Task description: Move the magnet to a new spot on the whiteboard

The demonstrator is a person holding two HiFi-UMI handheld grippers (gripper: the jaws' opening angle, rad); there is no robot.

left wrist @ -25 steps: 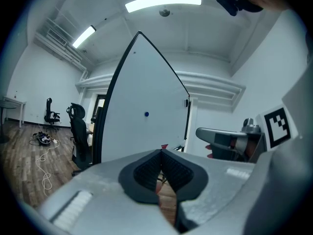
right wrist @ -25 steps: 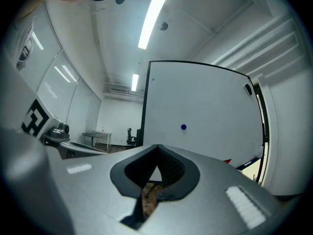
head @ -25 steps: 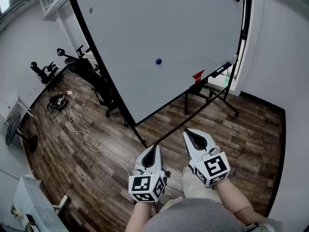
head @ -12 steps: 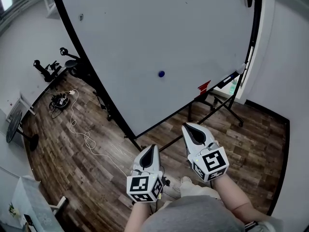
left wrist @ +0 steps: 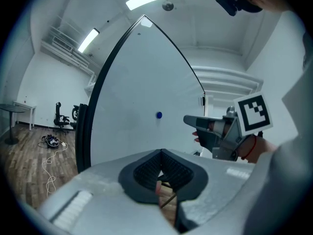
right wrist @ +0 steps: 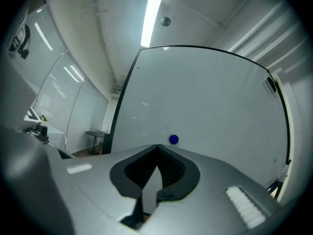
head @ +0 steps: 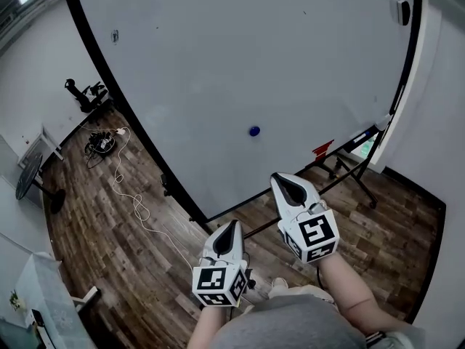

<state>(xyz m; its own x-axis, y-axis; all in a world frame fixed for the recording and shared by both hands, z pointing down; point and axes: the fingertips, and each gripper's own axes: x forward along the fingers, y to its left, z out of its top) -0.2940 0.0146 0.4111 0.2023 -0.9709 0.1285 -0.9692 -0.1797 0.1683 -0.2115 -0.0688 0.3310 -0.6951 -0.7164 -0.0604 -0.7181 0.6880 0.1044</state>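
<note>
A small round blue magnet sticks to the large whiteboard in its lower middle; it also shows as the magnet in the left gripper view and the magnet in the right gripper view. My right gripper is raised toward the board, below and slightly right of the magnet, apart from it, jaws shut and empty. My left gripper hangs lower, shut with nothing in it.
The whiteboard stands on a black wheeled frame over a wood floor. A red item sits on the board's tray. A white cable and a power strip lie on the floor at left, with office chairs behind.
The head view has moved closer to the board, so the magnet sits lower and larger in frame. My right gripper has risen toward the board. The left gripper has stayed low.
</note>
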